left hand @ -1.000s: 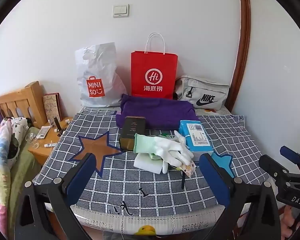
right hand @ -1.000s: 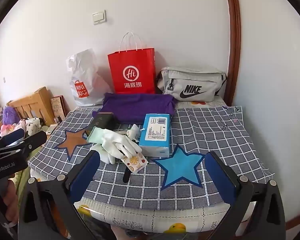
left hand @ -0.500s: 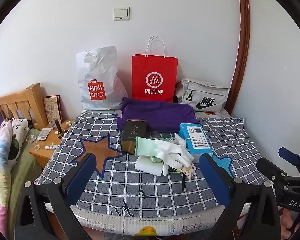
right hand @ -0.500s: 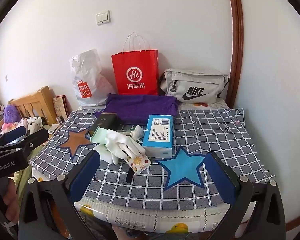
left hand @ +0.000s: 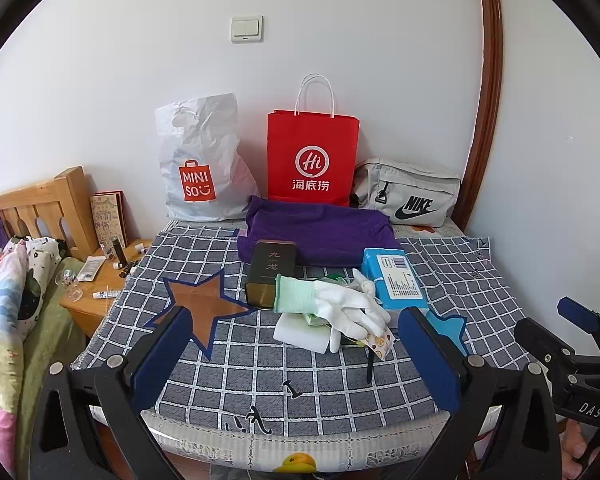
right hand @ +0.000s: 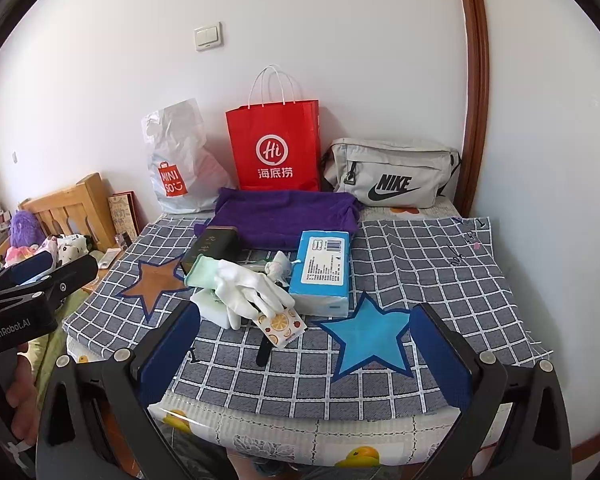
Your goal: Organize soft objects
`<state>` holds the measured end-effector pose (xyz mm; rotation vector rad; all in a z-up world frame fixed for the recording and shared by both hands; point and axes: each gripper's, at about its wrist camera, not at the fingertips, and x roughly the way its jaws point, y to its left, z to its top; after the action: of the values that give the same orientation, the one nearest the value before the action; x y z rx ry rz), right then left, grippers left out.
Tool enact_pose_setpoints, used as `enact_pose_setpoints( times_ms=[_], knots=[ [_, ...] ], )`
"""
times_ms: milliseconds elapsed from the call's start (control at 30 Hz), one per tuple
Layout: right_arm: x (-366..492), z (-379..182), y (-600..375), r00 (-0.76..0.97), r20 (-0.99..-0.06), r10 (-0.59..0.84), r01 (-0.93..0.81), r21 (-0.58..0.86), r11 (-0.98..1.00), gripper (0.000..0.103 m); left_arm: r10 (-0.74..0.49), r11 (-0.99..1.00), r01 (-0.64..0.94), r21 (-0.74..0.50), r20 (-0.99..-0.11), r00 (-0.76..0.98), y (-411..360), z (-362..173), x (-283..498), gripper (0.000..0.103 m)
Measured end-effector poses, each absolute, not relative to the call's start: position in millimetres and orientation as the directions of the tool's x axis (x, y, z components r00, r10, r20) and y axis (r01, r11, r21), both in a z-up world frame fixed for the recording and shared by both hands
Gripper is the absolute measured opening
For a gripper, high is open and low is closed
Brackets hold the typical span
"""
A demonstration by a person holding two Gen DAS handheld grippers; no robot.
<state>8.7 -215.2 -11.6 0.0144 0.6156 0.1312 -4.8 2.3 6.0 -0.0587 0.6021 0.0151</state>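
both my grippers, left gripper (left hand: 296,354) and right gripper (right hand: 306,354), are hovering with fingers spread wide, holding nothing, and have pulled back slightly from the bed since earlier. white glove (left hand: 346,312) with a mint cuff is lying limp over a white sponge (left hand: 300,330), beside the blue tissue pack (right hand: 324,266). behind are showing a miniso bag (left hand: 200,168), a red hi bag (left hand: 312,158), and a nike pouch (right hand: 392,178).

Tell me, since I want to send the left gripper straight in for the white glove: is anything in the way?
Nothing visible is. The left gripper hangs open at the near edge, and only bare checked cloth lies between it and the white glove. The glove lies on top of the pile, uncovered.
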Motion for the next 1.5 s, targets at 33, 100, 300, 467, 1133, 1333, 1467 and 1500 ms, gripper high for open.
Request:
enact_pose_setpoints(
  times_ms=[33, 100, 300, 467, 1133, 1333, 1467, 1500],
  knots=[
    [8.6, -11.7, -215.4, 0.809, -0.574, 0.128, -0.119, 0.053, 0.991, 0.103, -0.004, 0.998, -0.031, -0.052, -0.566, 0.824, 3.0, 5.8, -5.3, 0.103],
    [9.0, -11.8, -215.3, 0.808, -0.574, 0.128, -0.12, 0.053, 0.991, 0.103, -0.004, 0.998, -0.031, -0.052, -0.566, 0.825, 3.1, 5.7, -5.5, 0.103],
    [8.1, -11.3, -214.8, 0.809, -0.573, 0.128, -0.12, 0.053, 0.991, 0.103, -0.005, 0.998, -0.03, -0.053, -0.566, 0.824, 3.3, 6.4, -4.7, 0.103],
    [8.0, -10.9, -213.1, 0.81, -0.572, 0.128, -0.12, 0.051, 0.991, 0.103, -0.005, 0.998, -0.03, -0.052, -0.566, 0.824, 3.0, 6.0, -5.2, 0.103],
    [6.7, -10.3, -211.4, 0.812, -0.569, 0.129, -0.122, 0.05, 0.991, 0.103, -0.004, 0.998, -0.03, -0.051, -0.565, 0.825, 4.5, 6.1, -6.2, 0.103],
    [5.9, -9.7, -210.5, 0.813, -0.568, 0.129, -0.123, 0.049, 0.991, 0.103, -0.003, 0.998, -0.032, -0.052, -0.566, 0.825, 4.4, 6.1, -5.9, 0.103],
    [5.9, -9.8, -210.7, 0.813, -0.568, 0.129, -0.123, 0.049, 0.991, 0.103, -0.004, 0.998, -0.031, -0.052, -0.565, 0.825, 3.8, 6.1, -6.0, 0.103],
    [6.0, -9.7, -210.2, 0.813, -0.567, 0.13, -0.124, 0.049, 0.991, 0.103, -0.004, 0.998, -0.031, -0.052, -0.565, 0.825, 3.9, 6.1, -5.9, 0.103]
  ],
)
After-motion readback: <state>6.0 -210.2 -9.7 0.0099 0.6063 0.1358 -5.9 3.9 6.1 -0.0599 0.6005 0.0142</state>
